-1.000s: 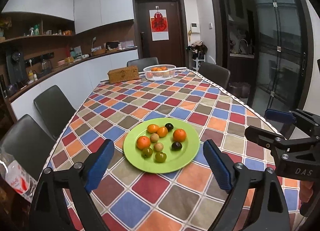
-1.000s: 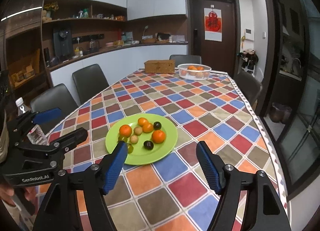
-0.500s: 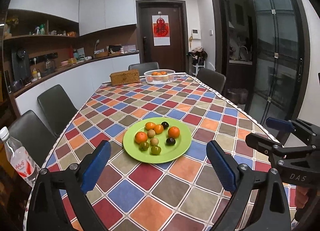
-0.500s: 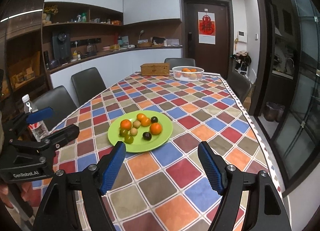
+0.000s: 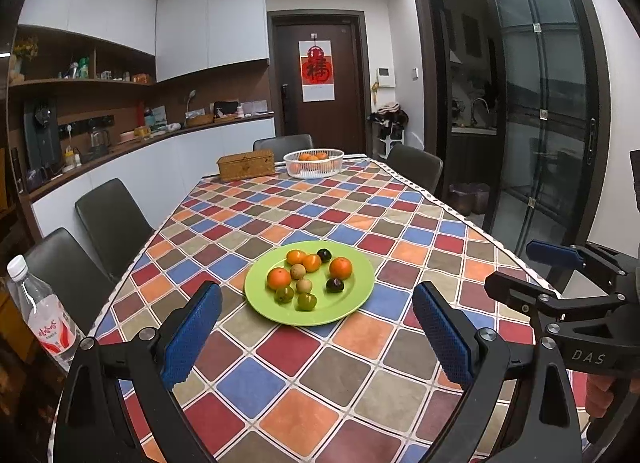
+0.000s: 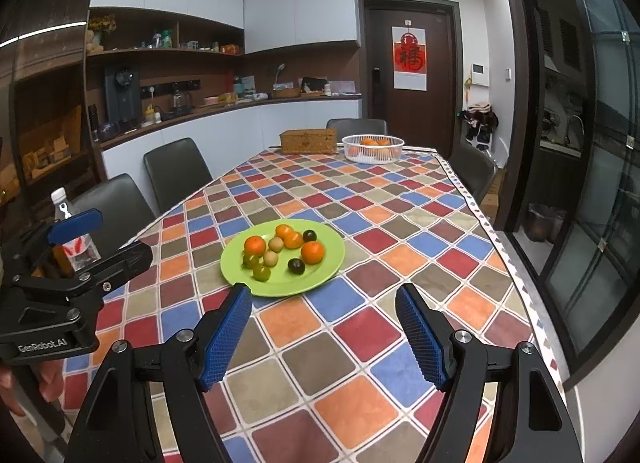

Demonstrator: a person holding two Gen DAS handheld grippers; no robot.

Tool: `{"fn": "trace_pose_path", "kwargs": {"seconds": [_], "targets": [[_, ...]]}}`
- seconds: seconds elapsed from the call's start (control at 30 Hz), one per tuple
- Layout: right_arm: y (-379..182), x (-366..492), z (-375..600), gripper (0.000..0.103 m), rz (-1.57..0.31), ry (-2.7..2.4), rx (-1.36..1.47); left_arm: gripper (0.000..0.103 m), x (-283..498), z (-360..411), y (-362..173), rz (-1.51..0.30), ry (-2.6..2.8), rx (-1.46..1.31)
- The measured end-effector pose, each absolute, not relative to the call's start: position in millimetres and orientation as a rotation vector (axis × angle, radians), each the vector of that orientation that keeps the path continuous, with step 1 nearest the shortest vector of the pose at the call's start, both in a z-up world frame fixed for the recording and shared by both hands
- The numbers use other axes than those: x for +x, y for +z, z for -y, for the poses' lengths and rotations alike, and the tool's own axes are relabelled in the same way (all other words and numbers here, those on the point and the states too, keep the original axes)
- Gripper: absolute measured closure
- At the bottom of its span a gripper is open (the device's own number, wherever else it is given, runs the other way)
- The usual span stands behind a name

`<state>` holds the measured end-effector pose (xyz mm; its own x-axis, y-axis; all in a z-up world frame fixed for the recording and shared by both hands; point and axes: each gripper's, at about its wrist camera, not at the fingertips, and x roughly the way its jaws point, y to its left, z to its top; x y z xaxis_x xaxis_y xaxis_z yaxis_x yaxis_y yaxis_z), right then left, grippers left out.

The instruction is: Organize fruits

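Observation:
A green plate (image 5: 352, 305) (image 6: 328, 263) sits on the checkered tablecloth and holds several small fruits: oranges (image 5: 340, 267) (image 6: 312, 252), dark plums (image 5: 334, 285), green ones (image 5: 306, 301) and tan ones. A white basket (image 5: 314, 163) (image 6: 373, 149) with oranges stands at the far end. My left gripper (image 5: 316, 337) is open and empty, short of the plate; it also shows in the right wrist view (image 6: 100, 237). My right gripper (image 6: 325, 337) is open and empty, short of the plate; it also shows in the left wrist view (image 5: 520, 269).
A wicker box (image 5: 246, 165) (image 6: 308, 141) stands beside the white basket. A water bottle (image 5: 42, 313) (image 6: 74, 241) stands at the table's near left. Dark chairs (image 5: 108, 219) line the left side and far end. A glass door (image 5: 544, 123) is on the right.
Both grippers have pulled back and risen from the plate, so the plate looks smaller and farther. The water bottle has come into view at the left. Both stay open.

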<state>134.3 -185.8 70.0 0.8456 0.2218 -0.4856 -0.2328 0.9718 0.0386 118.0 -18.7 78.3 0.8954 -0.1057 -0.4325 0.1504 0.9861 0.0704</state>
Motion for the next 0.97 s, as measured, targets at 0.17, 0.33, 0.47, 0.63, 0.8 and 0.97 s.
{"fn": "trace_pose_path", "kwargs": {"seconds": [0.17,0.33,0.47,0.63,0.8,0.97], "targets": [[71,127,184,0.028,-0.501,0.236,-0.033,0.002,110,18,80,-0.432,-0.122,0.103],[72,122,183,0.028,-0.498,0.242,-0.029,0.0,101,17,82,-0.418,-0.096,0.11],[71,120,184,0.028,-0.5,0.241,-0.029,0.0,97,17,81,-0.412,-0.089,0.114],[70,116,186,0.028,-0.507,0.245,-0.026,0.0,94,14,80,-0.413,-0.086,0.107],[68,114,187,0.028,-0.508,0.247,-0.026,0.0,92,12,79,-0.407,-0.083,0.095],[65,113,186,0.028,-0.513,0.247,-0.03,0.0,90,10,79,-0.412,-0.084,0.084]]}}
